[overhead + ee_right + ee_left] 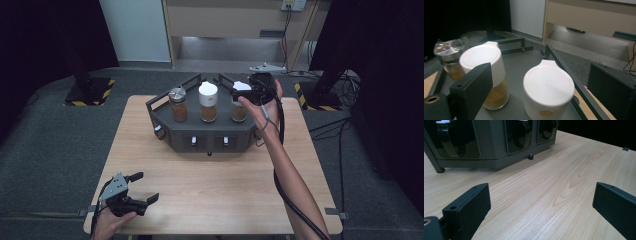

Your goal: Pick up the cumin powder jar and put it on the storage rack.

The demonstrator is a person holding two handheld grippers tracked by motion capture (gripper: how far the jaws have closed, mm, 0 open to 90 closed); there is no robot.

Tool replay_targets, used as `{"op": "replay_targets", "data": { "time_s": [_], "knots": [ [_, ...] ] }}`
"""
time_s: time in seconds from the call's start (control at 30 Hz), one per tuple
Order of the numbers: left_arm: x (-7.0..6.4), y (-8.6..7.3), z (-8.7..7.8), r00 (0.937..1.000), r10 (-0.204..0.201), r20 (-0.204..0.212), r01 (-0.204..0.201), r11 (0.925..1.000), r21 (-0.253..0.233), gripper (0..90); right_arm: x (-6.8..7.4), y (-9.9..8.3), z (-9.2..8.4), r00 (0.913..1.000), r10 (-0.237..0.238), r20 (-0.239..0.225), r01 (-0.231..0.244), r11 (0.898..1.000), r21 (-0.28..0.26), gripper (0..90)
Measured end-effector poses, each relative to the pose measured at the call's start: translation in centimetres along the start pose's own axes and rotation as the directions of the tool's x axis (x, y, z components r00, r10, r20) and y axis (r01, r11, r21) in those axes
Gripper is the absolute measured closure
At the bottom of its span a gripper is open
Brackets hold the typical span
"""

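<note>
Wooden table [210, 195]; dark grey rack [165, 120] at far middle, lower front cut off in left gripper view.
Three jars on rack: silver-lidded jar [178, 104], tall white-capped jar [208, 101], right white-capped jar [548, 91] partly hidden in high view.
Right gripper [541, 82] jaws wide apart, above right jar, contact unclear.
Left gripper [141, 188] jaws spread, empty, near table's near-left edge.

pale matt wood table [210, 185], dark matt metal rack [200, 135], glass jars [208, 112] with smooth white plastic lids [549, 85].
</note>
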State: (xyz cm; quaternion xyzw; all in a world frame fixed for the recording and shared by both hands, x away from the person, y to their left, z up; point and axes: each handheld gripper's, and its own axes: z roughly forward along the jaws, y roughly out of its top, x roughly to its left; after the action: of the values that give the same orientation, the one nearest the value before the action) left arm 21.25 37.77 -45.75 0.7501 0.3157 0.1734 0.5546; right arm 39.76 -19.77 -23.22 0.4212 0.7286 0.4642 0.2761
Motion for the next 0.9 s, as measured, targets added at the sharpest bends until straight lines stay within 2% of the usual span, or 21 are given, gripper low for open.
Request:
{"op": "replay_targets", "data": {
  "time_s": [0.4, 0.53, 0.63, 0.9],
  "knots": [
    [0.0, 0.0, 0.0, 1.0000, 0.001, 0.001, -0.001, 1.0000, 0.001, 0.6, 0.1, -0.6, -2.2, 0.9988, -0.029, -0.040, 0.028, 0.999, -0.029, 4.5],
    [0.0, 0.0, 0.0, 1.0000, 0.001, 0.000, -0.001, 1.0000, 0.000, 0.6, 0.0, -1.7, -3.6, 0.9966, -0.042, -0.071, 0.038, 0.998, -0.048, 4.7],
    [0.0, 0.0, 0.0, 1.0000, 0.001, 0.000, -0.001, 1.0000, 0.001, 0.6, -0.3, -2.9, -4.5, 0.9938, -0.033, -0.106, 0.026, 0.998, -0.065, 4.6],
    [0.0, 0.0, 0.0, 1.0000, 0.000, -0.001, 0.000, 1.0000, 0.002, 0.6, -0.3, -5.6, -6.8, 0.9875, -0.041, -0.152, 0.027, 0.995, -0.093, 4.7]
  ]
}}
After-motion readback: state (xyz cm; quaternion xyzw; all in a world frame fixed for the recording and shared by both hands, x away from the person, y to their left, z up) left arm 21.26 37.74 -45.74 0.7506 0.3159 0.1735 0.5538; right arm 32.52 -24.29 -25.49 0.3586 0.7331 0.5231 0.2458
